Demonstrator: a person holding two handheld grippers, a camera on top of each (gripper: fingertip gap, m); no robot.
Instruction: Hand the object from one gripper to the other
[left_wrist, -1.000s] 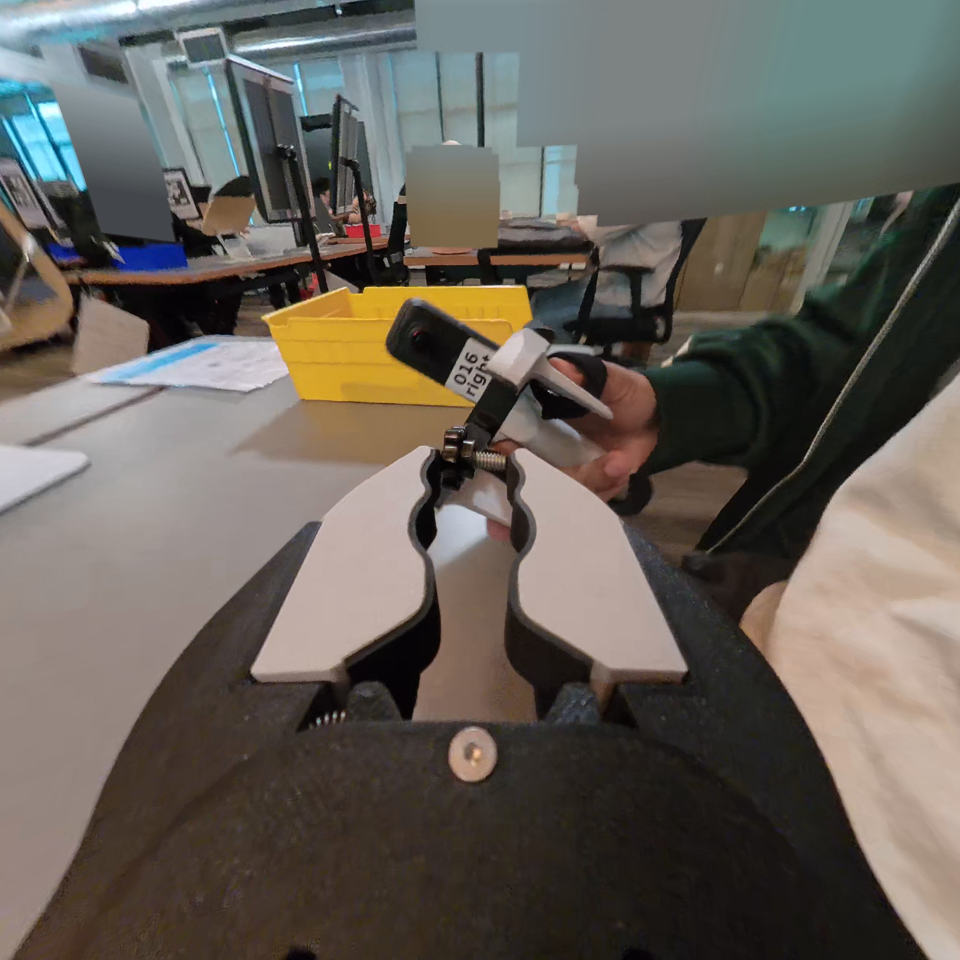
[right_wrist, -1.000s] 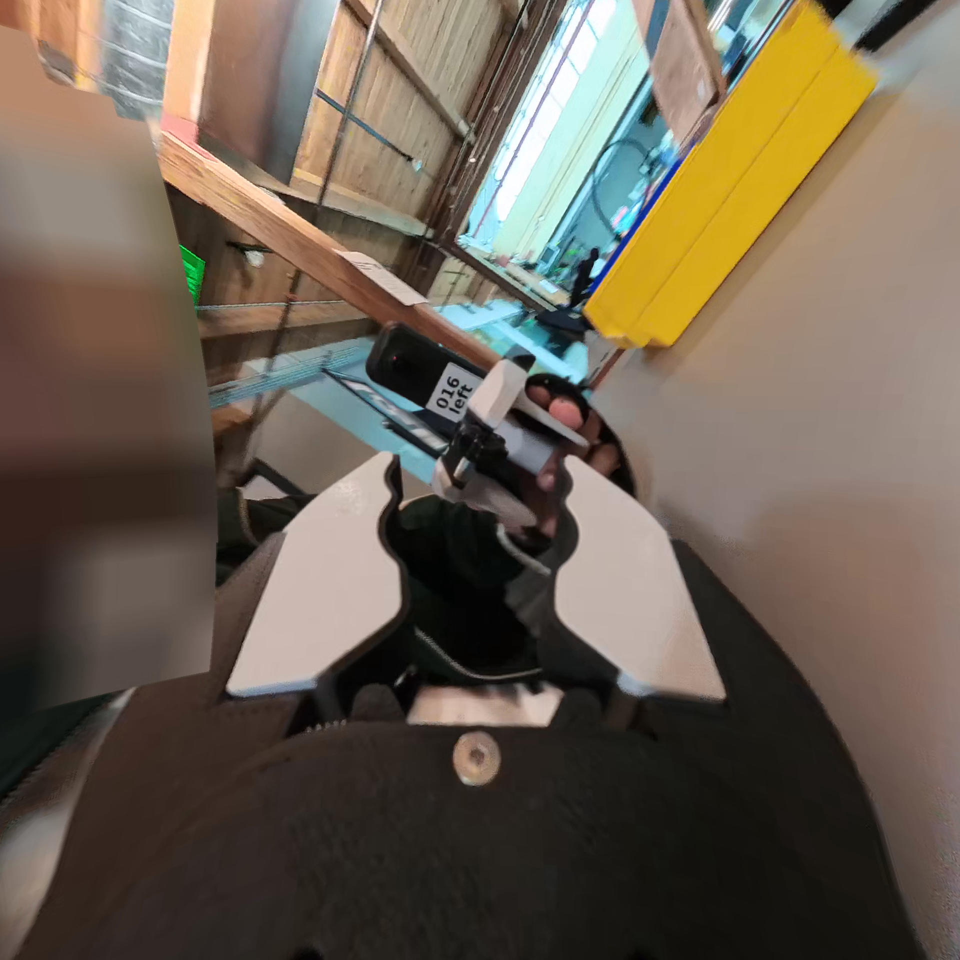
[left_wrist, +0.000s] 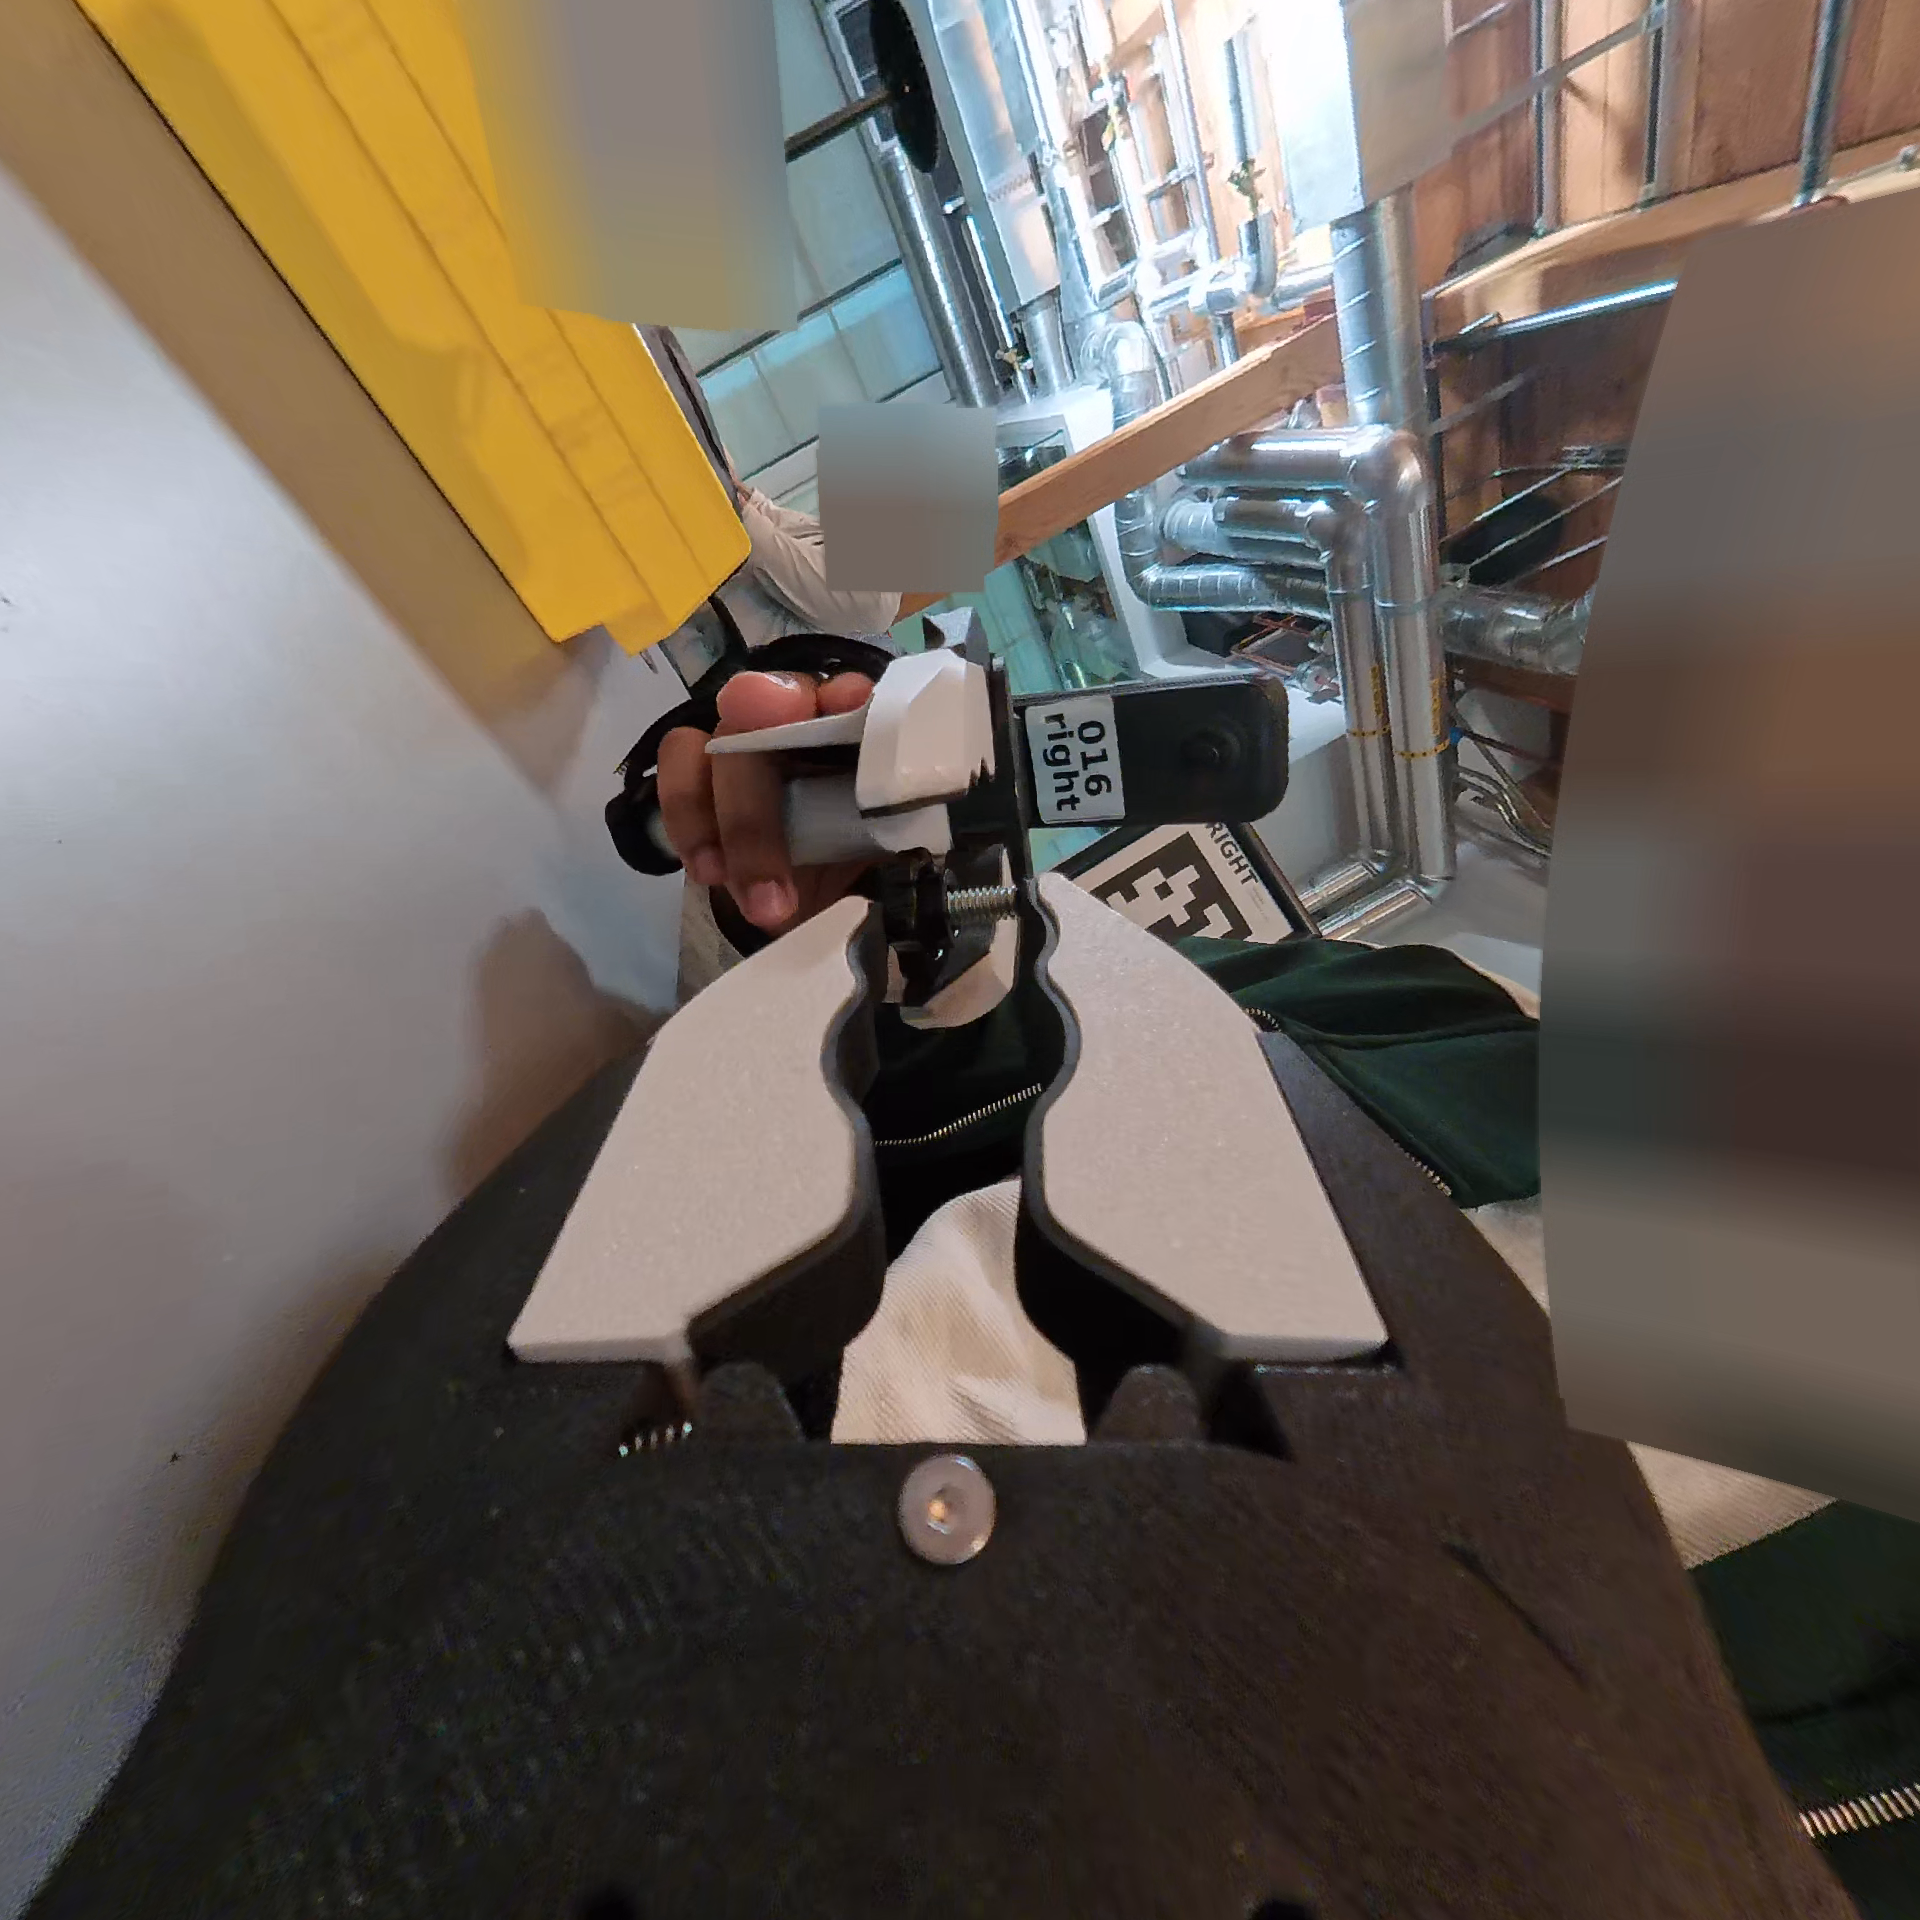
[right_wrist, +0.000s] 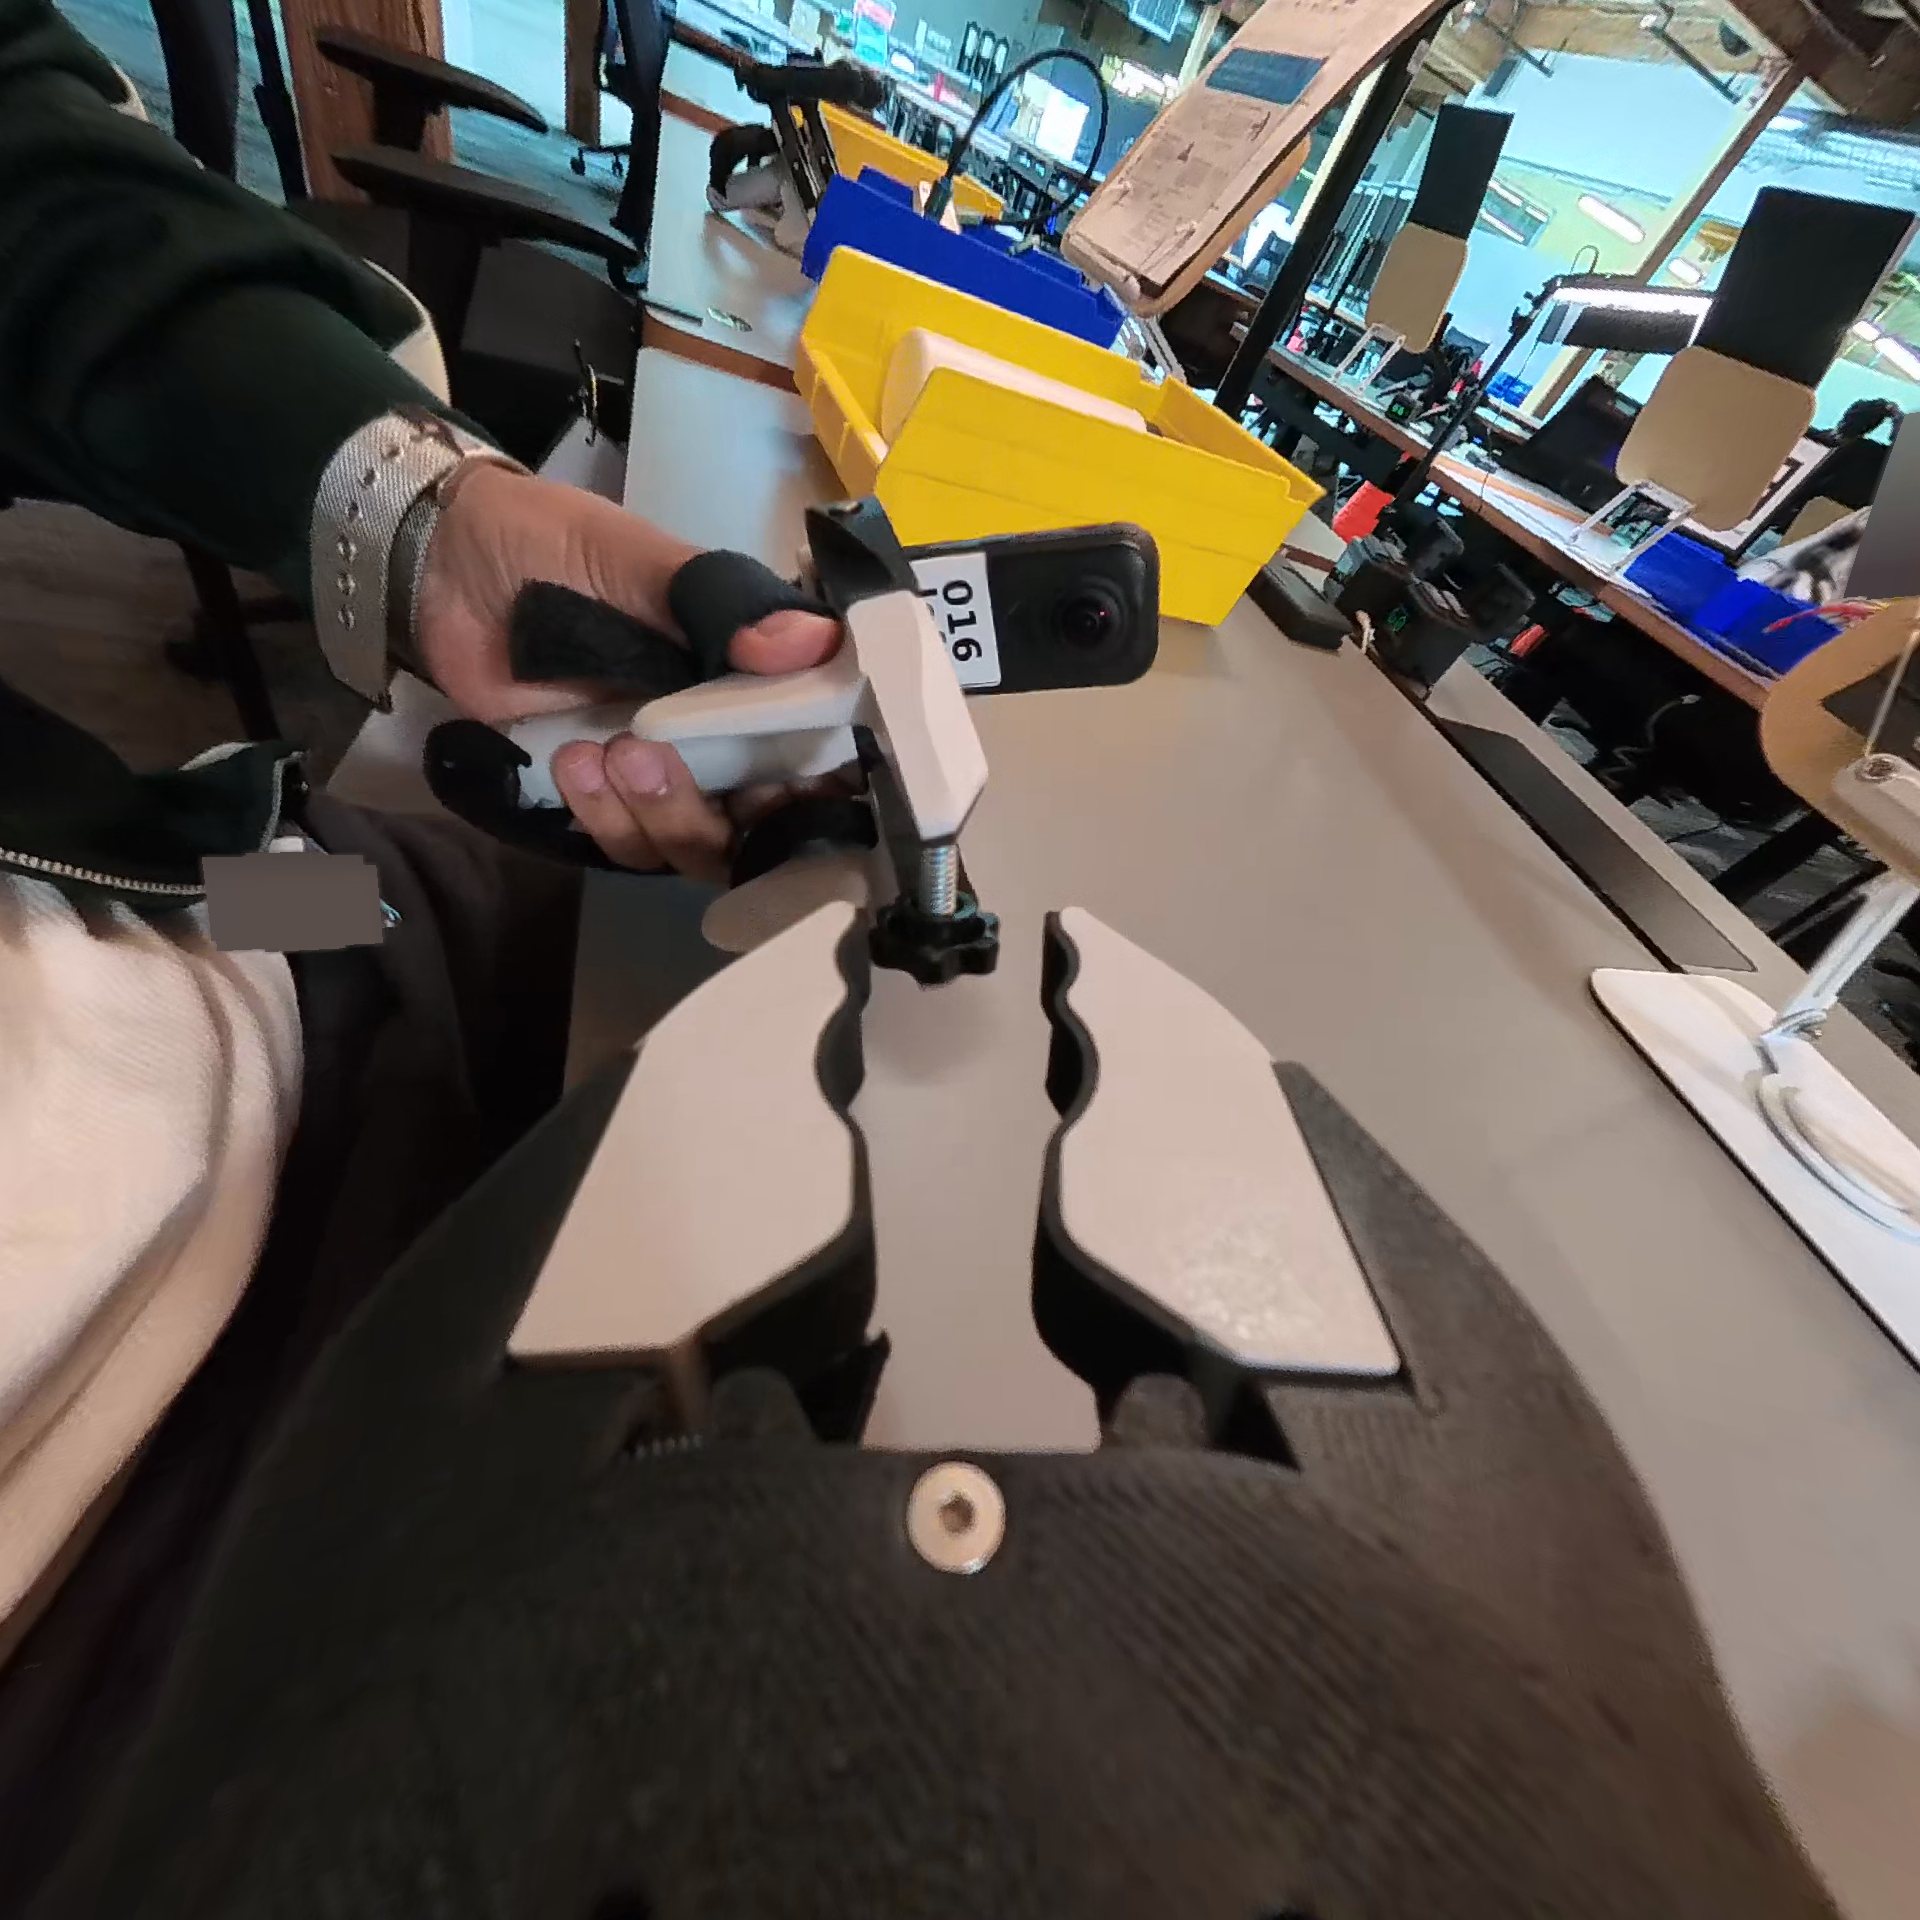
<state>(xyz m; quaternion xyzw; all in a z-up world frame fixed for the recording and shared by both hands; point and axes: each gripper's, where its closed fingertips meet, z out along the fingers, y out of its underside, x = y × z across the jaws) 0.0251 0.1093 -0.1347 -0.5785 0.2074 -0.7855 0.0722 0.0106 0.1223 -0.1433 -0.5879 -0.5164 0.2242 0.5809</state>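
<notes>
- The left gripper (left_wrist: 951, 914) has its fingers (left_wrist: 727, 1143) spread; the gap between them shows only a dark jacket (left_wrist: 1371, 1049) and white cloth (left_wrist: 956, 1309) behind.
- The right gripper (right_wrist: 951, 935) is likewise spread, with bare table (right_wrist: 1299, 883) seen through the gap.
- The object to be handed over cannot be told apart from the gripper parts in either view, so I cannot tell where it lies or which gripper has it.
- The two grippers face each other tip to tip, very near; whether they touch cannot be told.
- In the left wrist view, a black knob (left_wrist: 920, 940) on a threaded screw (left_wrist: 982, 899) sits between the left fingertips. It seems to belong to the right gripper's mount, below its camera (left_wrist: 1195, 753).
- In the right wrist view, a like knob (right_wrist: 932, 940) on a screw (right_wrist: 935, 868) hangs between the right fingertips, under the left gripper's white clamp (right_wrist: 914, 707) and camera (right_wrist: 1081, 613).
- A pale tip (left_wrist: 971, 987) of the right gripper shows just behind the left fingertips; its other finger is hidden, so its spread cannot be read from there.
- One pale finger (right_wrist: 779, 904) of the left gripper peeks out beside the right gripper's left finger; the rest is hidden.
- The right hand (left_wrist: 727, 810) wraps its handle, partly cut by the trigger (left_wrist: 790, 738).
- The left hand (right_wrist: 582, 623) grips its handle, thumb in a black loop (right_wrist: 727, 592).
- A yellow bin (right_wrist: 1039, 457) stands on the table beyond.
</notes>
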